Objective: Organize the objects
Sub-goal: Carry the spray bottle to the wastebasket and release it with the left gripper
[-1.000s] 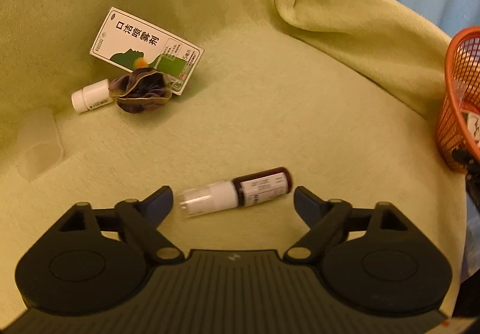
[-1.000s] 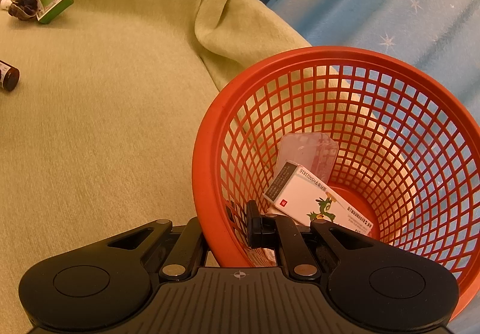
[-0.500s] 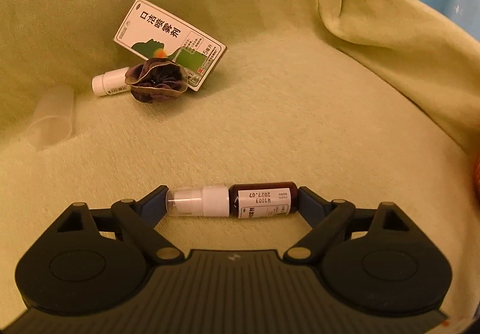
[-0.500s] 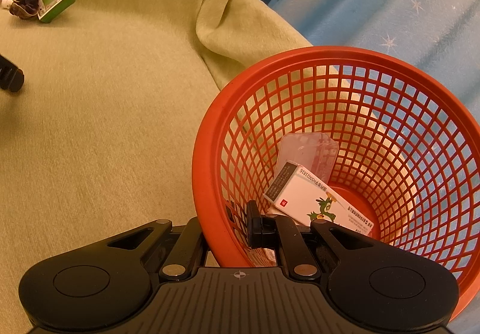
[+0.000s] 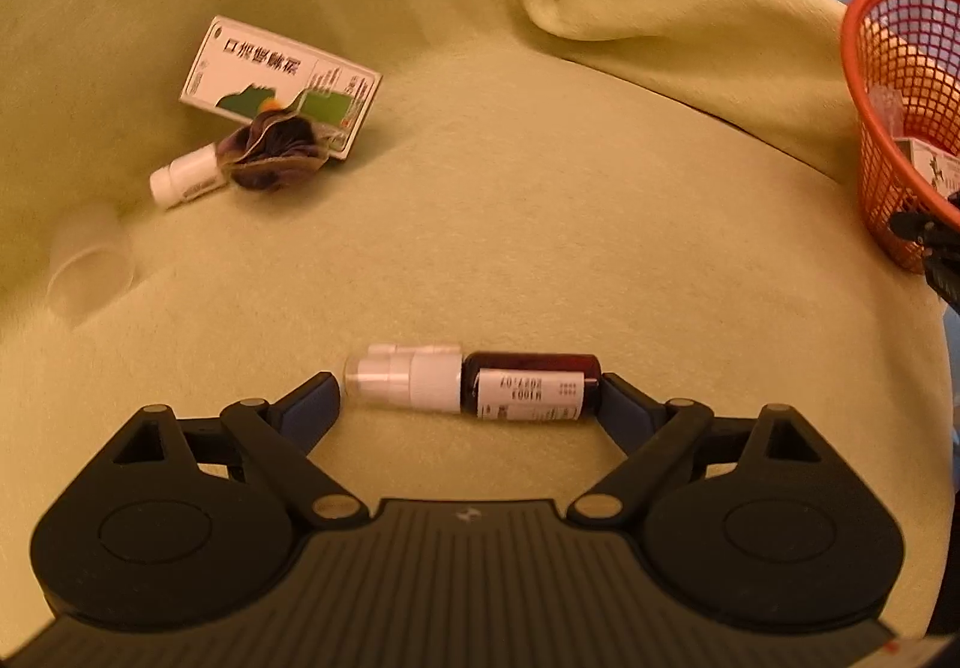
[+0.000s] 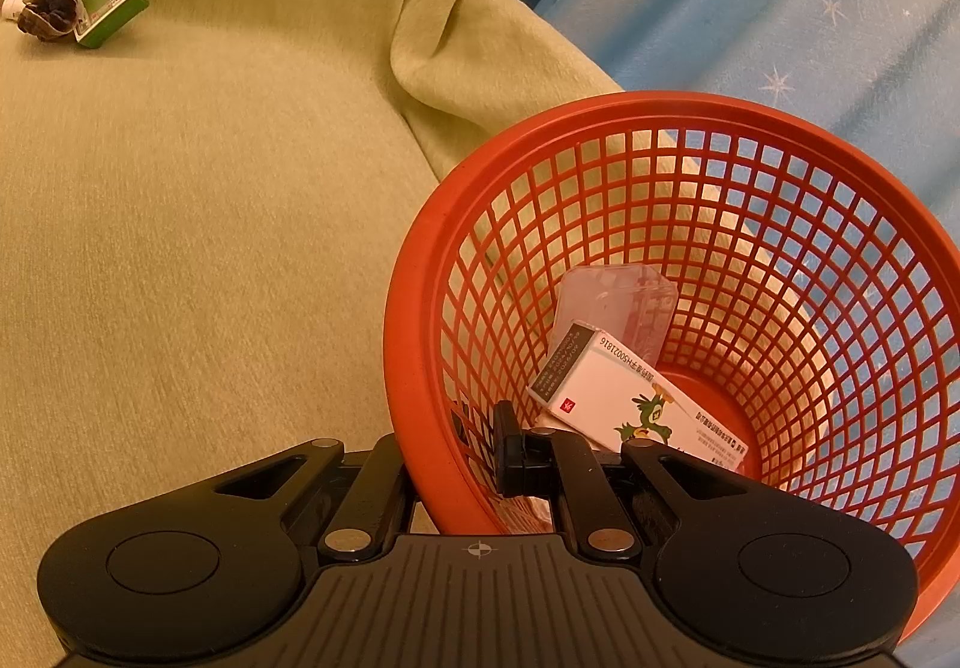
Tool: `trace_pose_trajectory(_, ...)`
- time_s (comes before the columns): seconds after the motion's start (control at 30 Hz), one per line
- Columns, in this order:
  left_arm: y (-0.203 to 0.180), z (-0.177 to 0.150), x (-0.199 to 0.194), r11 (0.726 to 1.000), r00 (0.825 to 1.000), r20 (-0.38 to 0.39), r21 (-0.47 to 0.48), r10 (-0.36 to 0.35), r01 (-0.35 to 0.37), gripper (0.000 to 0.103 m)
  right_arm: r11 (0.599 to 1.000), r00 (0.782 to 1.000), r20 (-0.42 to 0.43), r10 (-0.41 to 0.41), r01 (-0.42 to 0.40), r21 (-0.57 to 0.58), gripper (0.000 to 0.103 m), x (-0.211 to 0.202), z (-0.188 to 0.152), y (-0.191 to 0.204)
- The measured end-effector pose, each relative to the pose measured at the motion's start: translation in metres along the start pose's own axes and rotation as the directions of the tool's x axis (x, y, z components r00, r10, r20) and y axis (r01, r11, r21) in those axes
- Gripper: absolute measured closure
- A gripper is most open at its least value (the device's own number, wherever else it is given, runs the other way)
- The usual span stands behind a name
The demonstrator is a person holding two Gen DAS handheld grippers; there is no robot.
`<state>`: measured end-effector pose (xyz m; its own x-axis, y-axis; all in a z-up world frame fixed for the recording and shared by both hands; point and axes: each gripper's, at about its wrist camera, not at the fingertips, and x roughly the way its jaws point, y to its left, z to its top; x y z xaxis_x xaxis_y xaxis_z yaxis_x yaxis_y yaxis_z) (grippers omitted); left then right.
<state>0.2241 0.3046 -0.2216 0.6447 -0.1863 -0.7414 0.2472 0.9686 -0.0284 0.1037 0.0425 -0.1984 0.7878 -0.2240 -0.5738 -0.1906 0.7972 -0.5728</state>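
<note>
The left gripper (image 5: 465,404) has moved in on the spray bottle (image 5: 474,383) over the last second: a second ago the bottle lay ahead of the fingertips, and now it lies lengthwise between them on the green blanket (image 5: 540,224). The right finger appears to touch the brown glass end, while the left finger stands just short of the clear cap, so the jaws are spread wide and not yet pressing. My read is that the grasp is lined up and only the squeeze remains before the bottle can go to the basket (image 5: 864,86).

The right gripper (image 6: 504,458) is unchanged, clamped together on the basket's rim, steadying it. Inside lie a white box (image 6: 636,404) and a clear packet (image 6: 618,302).

Writing: the bottle's label, upside down, reads "2027.07" and what looks like "M1003". The white box shows "H50021816" and a green parrot-like figure. The green box (image 5: 282,86) at the back carries Chinese characters, blurred here; a dark scrunchie (image 5: 273,152) and a small white bottle (image 5: 186,179) lie against it.
</note>
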Motion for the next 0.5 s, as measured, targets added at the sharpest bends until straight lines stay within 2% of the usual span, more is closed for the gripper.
trace_pose_trajectory(0.23,-0.0058,0.0012,0.0025,0.999,1.000,0.010,0.052,0.005,-0.006,0.014,1.000,1.000,0.000,0.000,0.000,0.001,0.098,0.0000,0.0001,0.0003)
trace_pose_trajectory(0.5,-0.0032,0.0064,0.0070,0.998,1.000,-0.002,0.055,0.010,-0.010,0.015,1.000,1.000,0.000,0.000,0.000,0.001,0.098,0.0004,0.0000,-0.0002)
